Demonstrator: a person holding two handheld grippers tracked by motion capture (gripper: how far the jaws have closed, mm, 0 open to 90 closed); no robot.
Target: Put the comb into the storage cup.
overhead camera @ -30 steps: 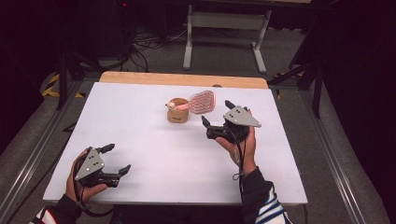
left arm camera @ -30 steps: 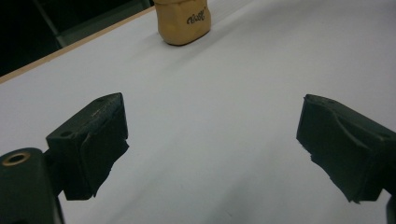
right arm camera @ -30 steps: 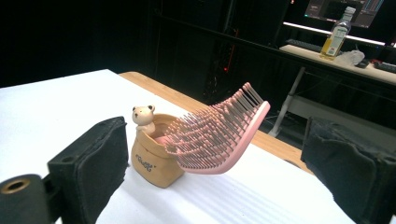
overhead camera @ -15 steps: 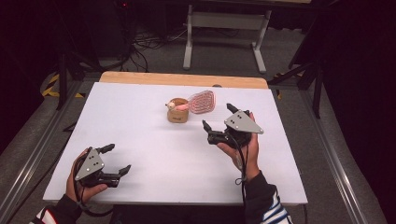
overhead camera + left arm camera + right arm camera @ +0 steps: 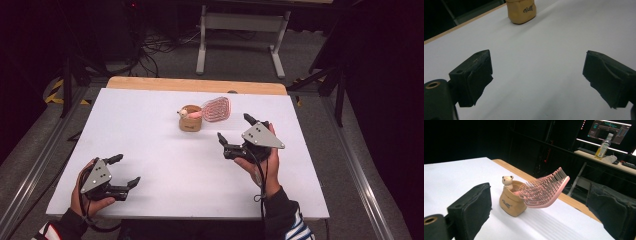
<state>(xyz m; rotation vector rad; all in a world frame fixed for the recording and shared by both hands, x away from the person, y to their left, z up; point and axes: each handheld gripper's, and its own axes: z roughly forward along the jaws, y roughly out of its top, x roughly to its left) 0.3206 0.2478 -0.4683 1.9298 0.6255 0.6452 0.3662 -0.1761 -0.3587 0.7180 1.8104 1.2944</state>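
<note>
The pink hairbrush [image 5: 216,109] already stands in the tan holder [image 5: 190,120]; the right tongs [image 5: 236,131] hang open near it, the left tongs [image 5: 122,170] open and idle at the near left.

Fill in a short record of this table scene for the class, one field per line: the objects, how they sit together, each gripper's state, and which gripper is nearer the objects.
holder: small tan cup with a bear figure on its rim, upright on the white table
brush: pink hairbrush, handle in the cup, bristled head leaning out over the rim
left gripper: jaws open, holds nothing, near the table's front edge
right gripper: jaws open, holds nothing, apart from the brush
nearer the cup: right gripper
</note>
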